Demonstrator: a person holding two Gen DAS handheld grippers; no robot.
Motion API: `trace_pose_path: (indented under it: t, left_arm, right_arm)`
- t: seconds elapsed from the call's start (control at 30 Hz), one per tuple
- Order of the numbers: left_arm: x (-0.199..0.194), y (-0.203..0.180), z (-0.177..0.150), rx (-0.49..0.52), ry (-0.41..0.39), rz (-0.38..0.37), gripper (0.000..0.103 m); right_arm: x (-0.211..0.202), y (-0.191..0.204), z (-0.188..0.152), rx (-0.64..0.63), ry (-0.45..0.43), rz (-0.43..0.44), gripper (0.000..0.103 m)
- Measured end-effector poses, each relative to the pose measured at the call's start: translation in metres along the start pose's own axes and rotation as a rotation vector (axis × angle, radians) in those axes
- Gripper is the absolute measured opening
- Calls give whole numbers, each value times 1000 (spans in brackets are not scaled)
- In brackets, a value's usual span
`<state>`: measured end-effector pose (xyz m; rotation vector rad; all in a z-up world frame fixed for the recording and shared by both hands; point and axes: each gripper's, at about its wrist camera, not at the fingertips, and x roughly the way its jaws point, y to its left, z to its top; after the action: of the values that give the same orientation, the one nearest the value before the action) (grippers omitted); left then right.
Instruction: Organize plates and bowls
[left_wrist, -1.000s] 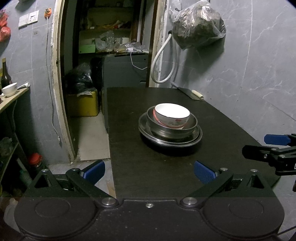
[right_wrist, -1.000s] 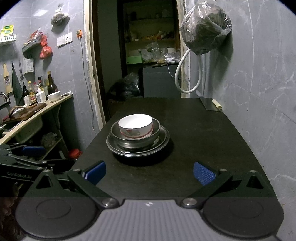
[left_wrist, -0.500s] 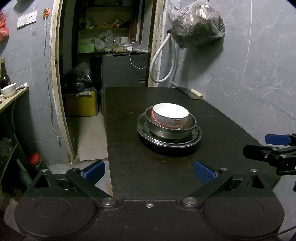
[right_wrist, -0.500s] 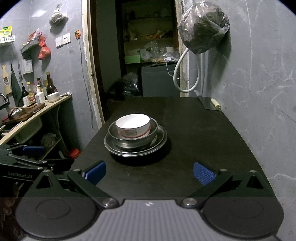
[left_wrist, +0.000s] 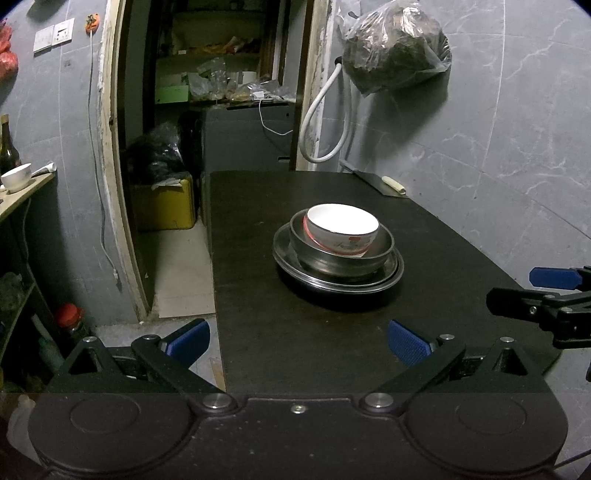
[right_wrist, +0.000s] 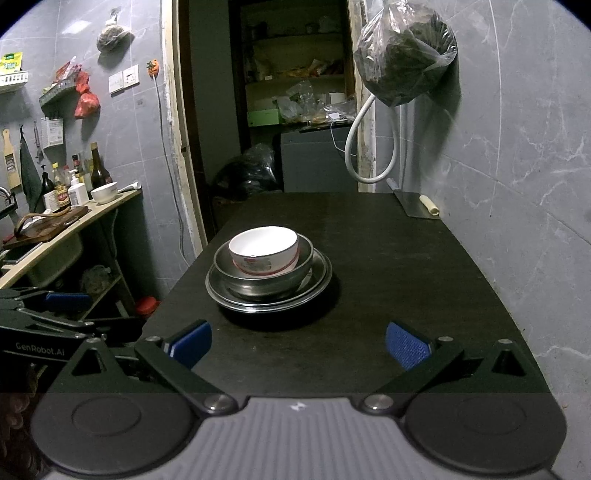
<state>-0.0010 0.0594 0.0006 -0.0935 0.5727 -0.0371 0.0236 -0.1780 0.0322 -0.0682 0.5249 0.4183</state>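
One white bowl with red band sits inside one steel bowl; both rest on steel plates, at least two by visible rims. Stack stands mid-table, nearer left edge. Left tongs wide open, empty. Right tongs wide open, empty. Both near front edge, well apart from stack.

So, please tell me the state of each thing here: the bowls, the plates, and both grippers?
White bowl: upright, nested in the metal bowl.
Metal bowl: upright, on the plates.
Metal plates: stacked on the black table.
Left gripper: open, empty.
Right gripper: open, empty.
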Motion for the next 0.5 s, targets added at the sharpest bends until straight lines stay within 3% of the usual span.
trace_pose_path:
  t: [0.5]
  left_arm:
    - [3, 6, 0, -19, 22, -15, 102]
  right_arm:
    - [2, 2, 1, -4, 3, -2, 103]
